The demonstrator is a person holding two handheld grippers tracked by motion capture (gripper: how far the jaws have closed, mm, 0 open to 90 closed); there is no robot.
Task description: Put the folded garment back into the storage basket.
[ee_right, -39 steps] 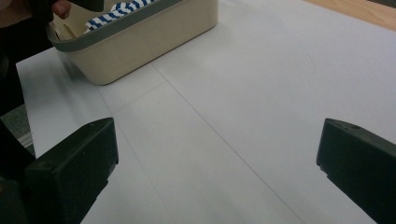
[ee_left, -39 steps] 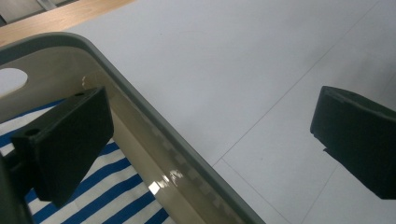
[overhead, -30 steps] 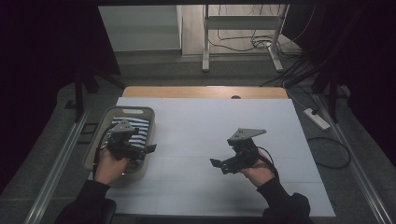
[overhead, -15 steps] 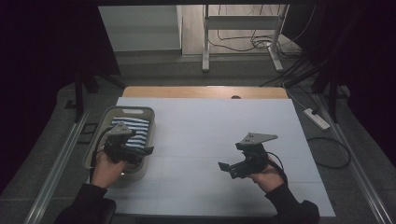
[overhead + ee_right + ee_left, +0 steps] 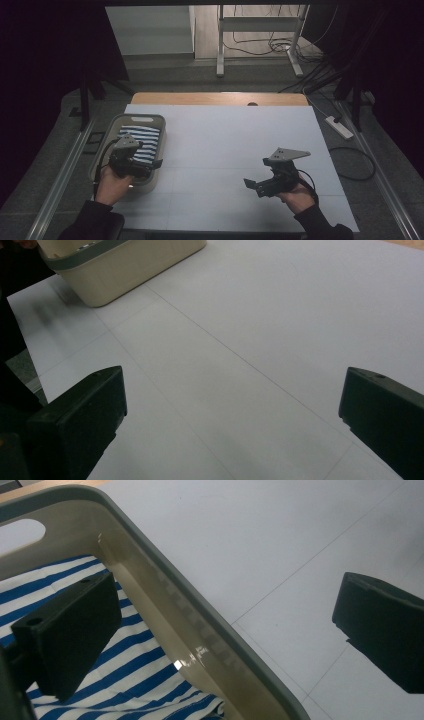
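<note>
The work looked barely begun: the striped cloth (image 5: 141,143) lay folded inside the basket (image 5: 136,119), not yet gripped. The left gripper (image 5: 220,625) hung over the basket's right-hand rim with its jaws spread wide, one jaw above the cloth and the other outside over the white table (image 5: 225,145), holding nothing. Judging by this, seizing the cloth and lifting it out was all still to do. The right gripper (image 5: 225,425) hovered well to the right of the basket above bare table, jaws likewise wide apart and empty. The basket's wall between the left jaws seemed the only obstacle; nothing else lay beside the basket.
</note>
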